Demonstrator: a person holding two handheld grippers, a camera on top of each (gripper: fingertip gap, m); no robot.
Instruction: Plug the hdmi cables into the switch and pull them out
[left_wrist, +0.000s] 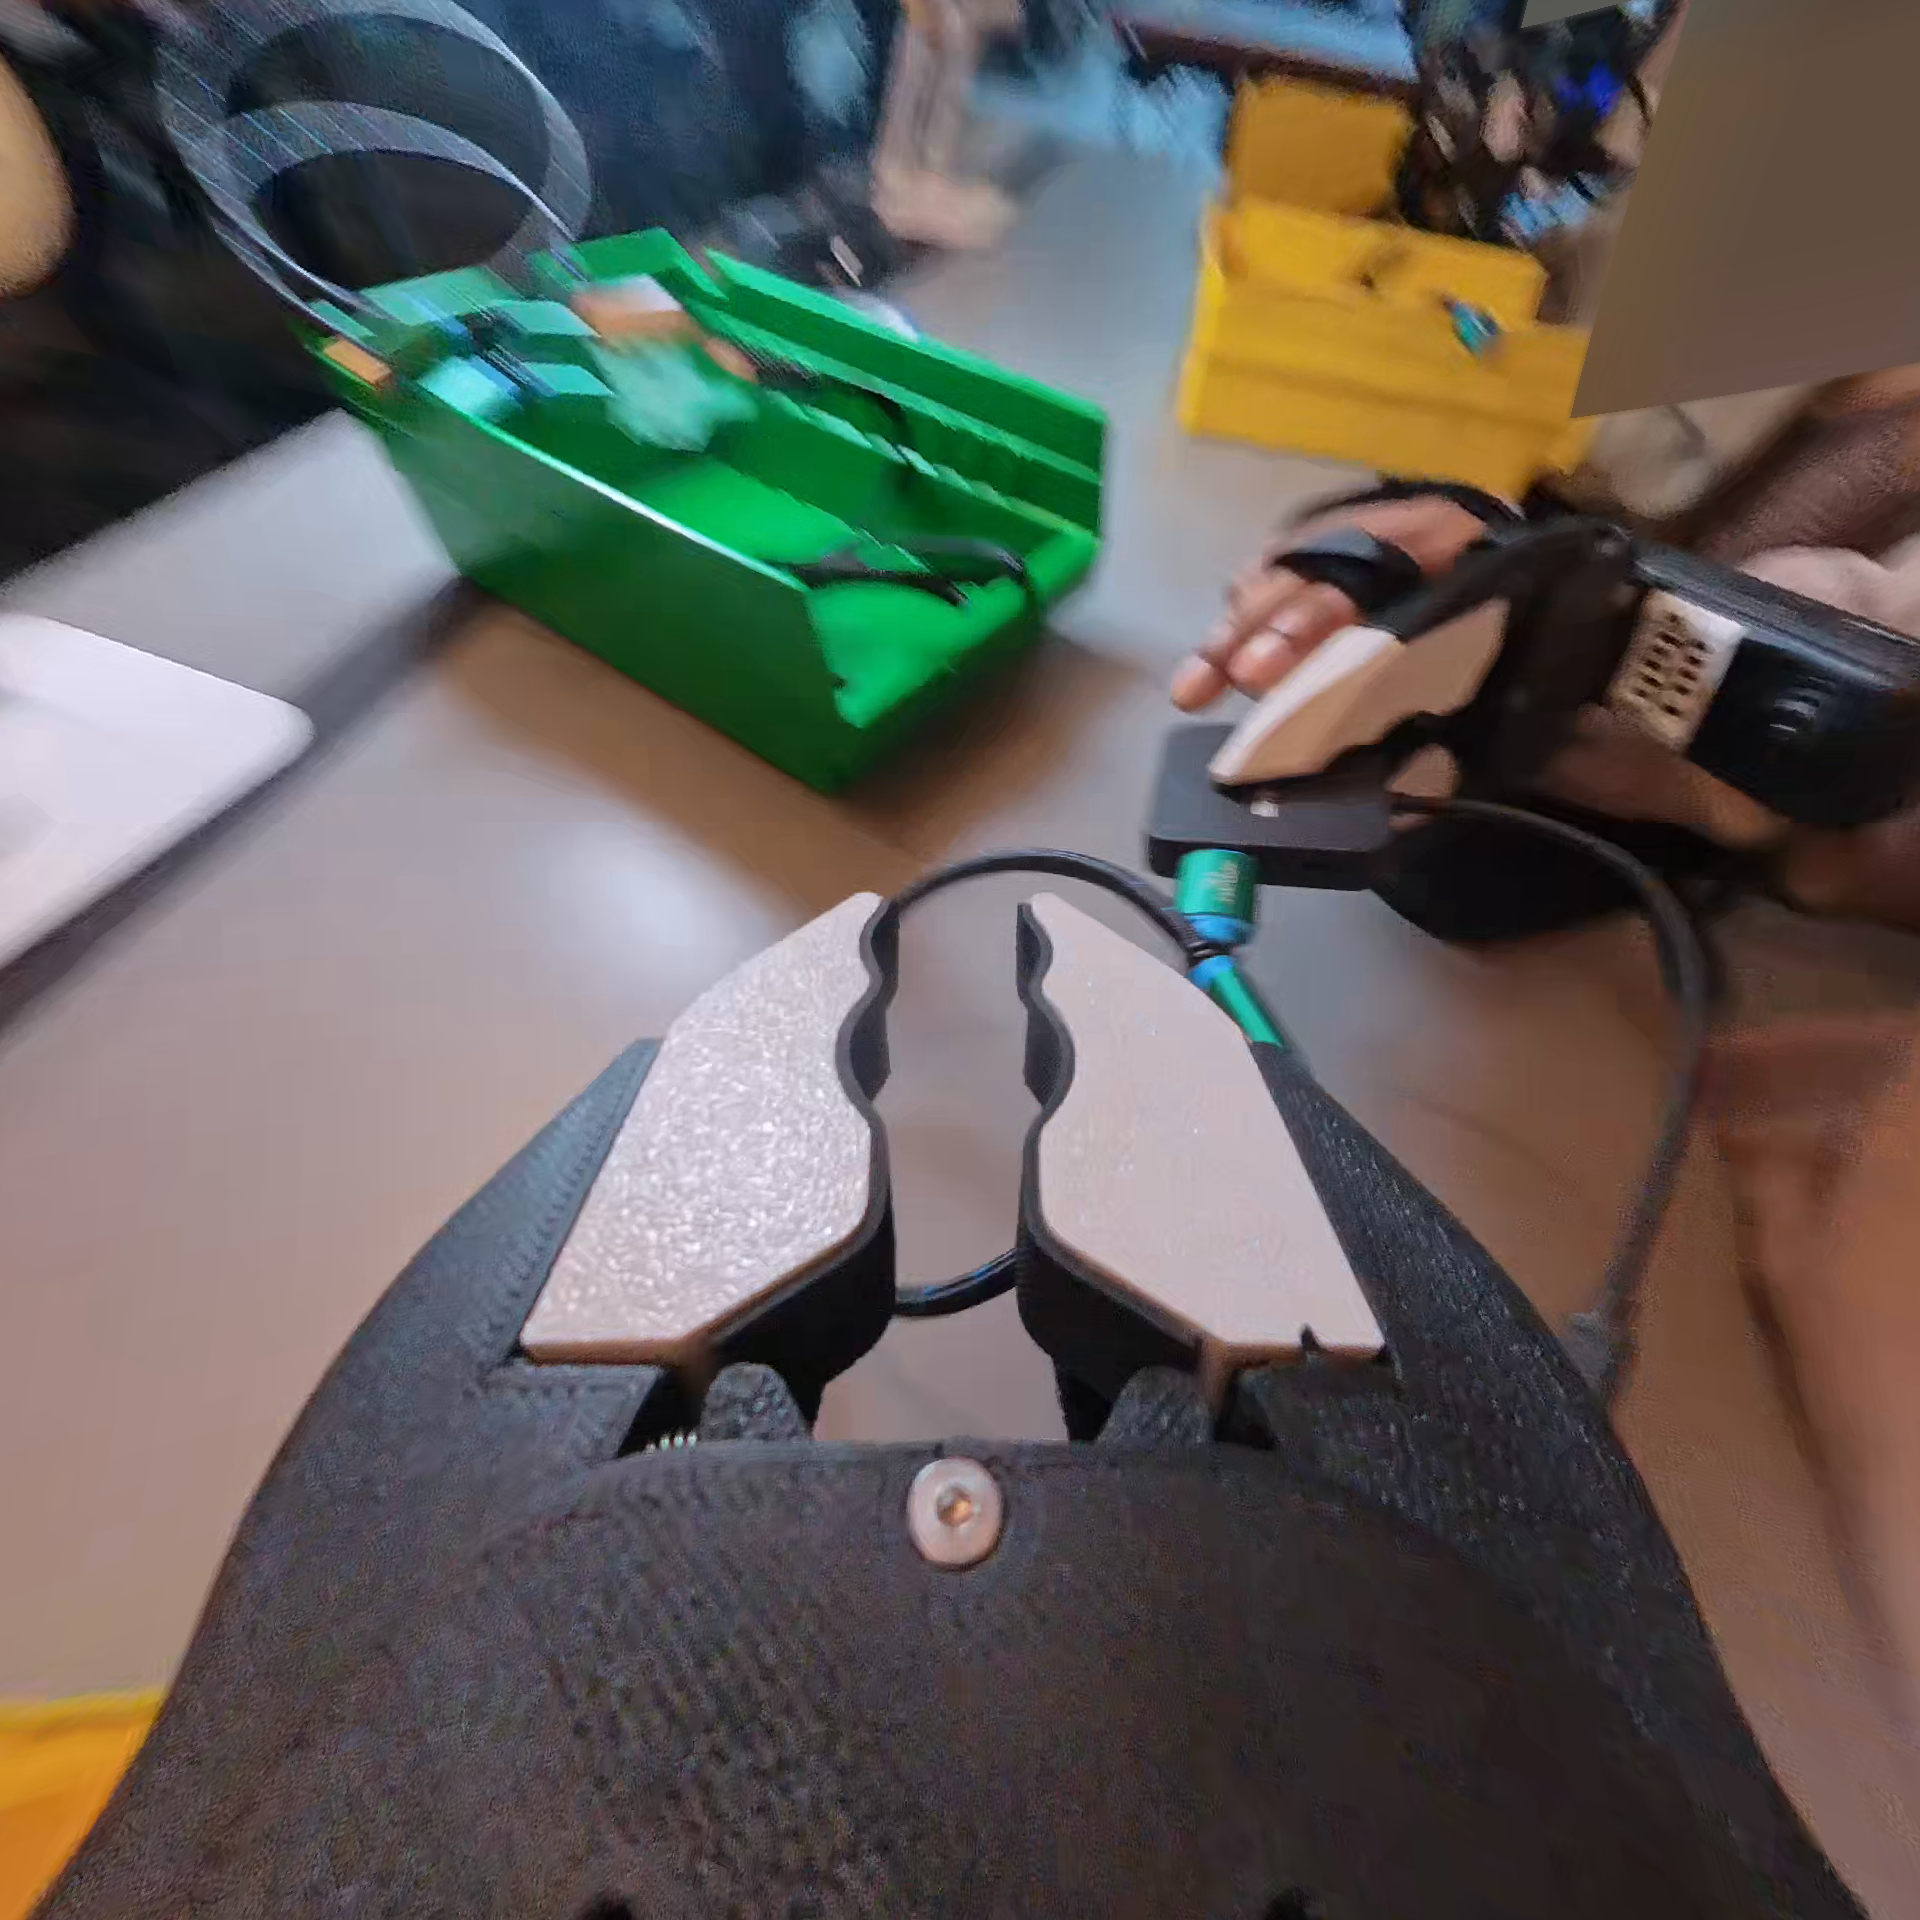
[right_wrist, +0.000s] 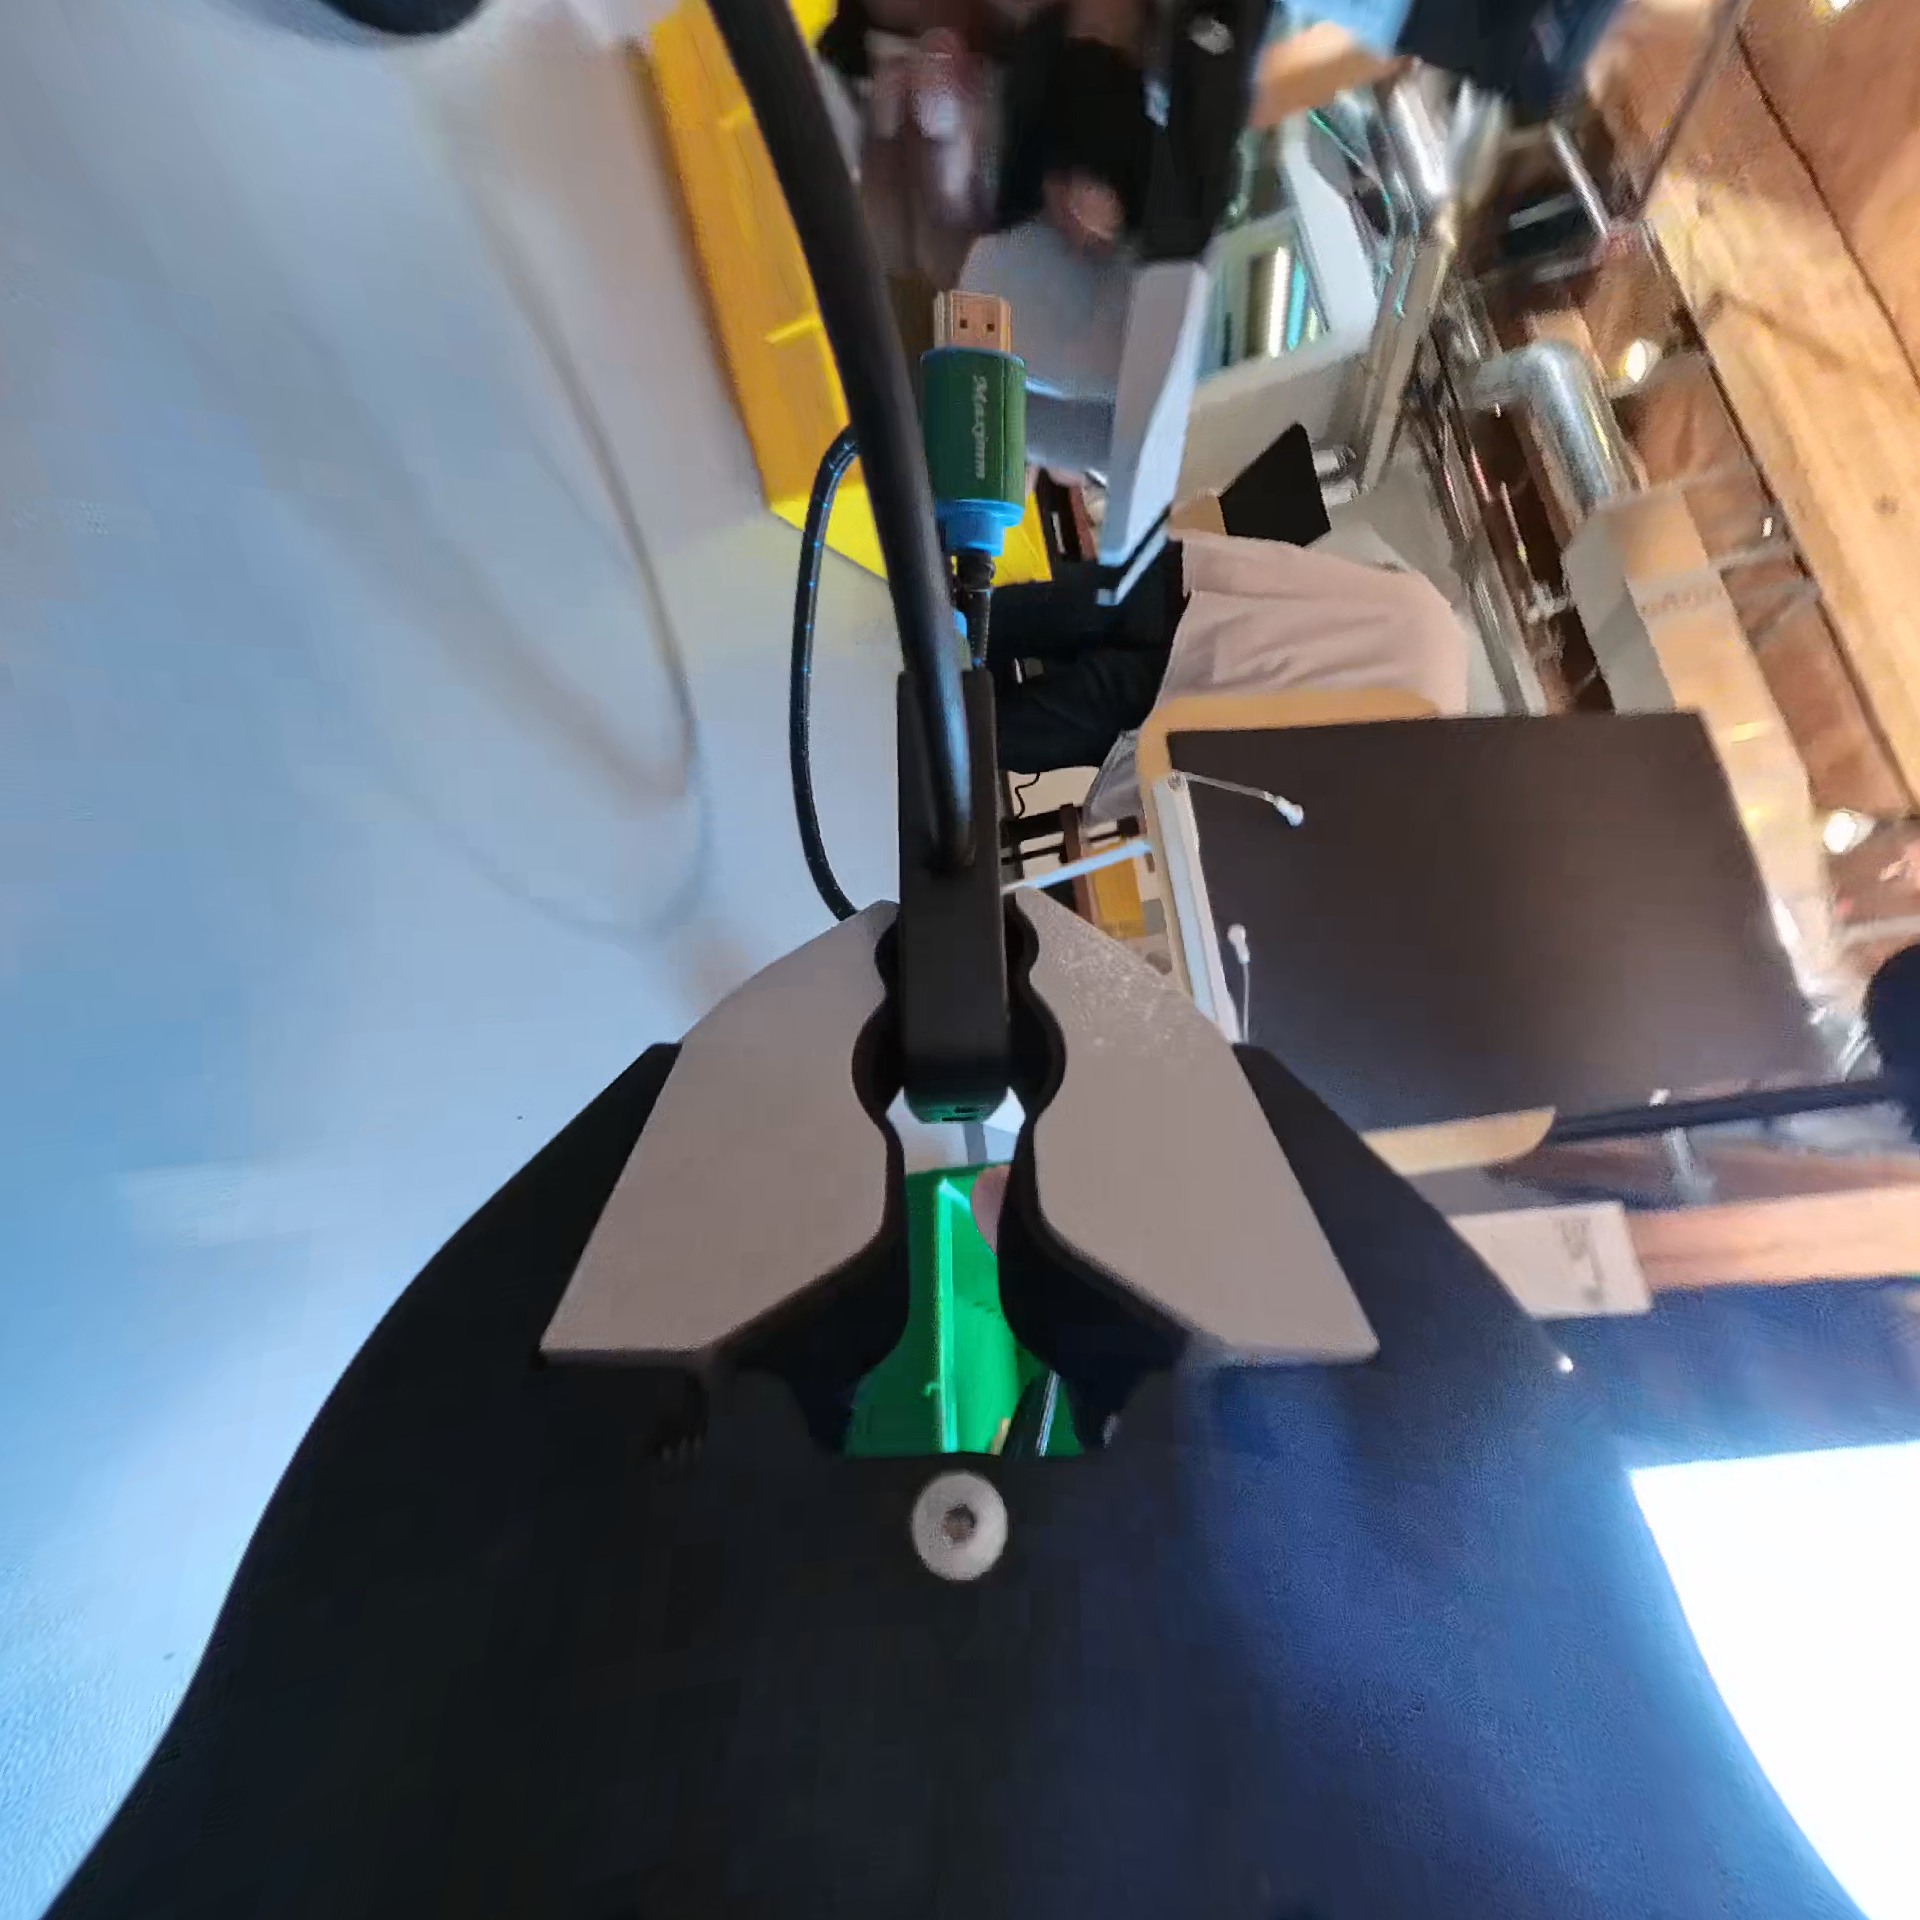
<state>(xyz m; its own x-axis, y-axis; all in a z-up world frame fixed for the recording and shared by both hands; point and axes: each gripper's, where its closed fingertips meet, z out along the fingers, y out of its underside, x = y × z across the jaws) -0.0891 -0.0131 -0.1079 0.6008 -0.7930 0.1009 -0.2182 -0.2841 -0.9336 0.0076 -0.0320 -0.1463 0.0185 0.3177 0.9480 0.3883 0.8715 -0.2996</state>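
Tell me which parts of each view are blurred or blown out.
Left wrist view: green bin and yellow boxes smeared by motion blur, left gripper sharp. Right wrist view: right gripper and switch sharp, background blurred, overexposed patch at lower right.

Bright, soft daylight in both views. Wide-angle bending toward edges. Left wrist view: green bin (left_wrist: 727, 499) and background motion-smeared, near fingers (left_wrist: 727, 1122) sharp. Right wrist view: blown-out white glare at lower right edge, background blurred, green plug (right_wrist: 975, 426) crisp.
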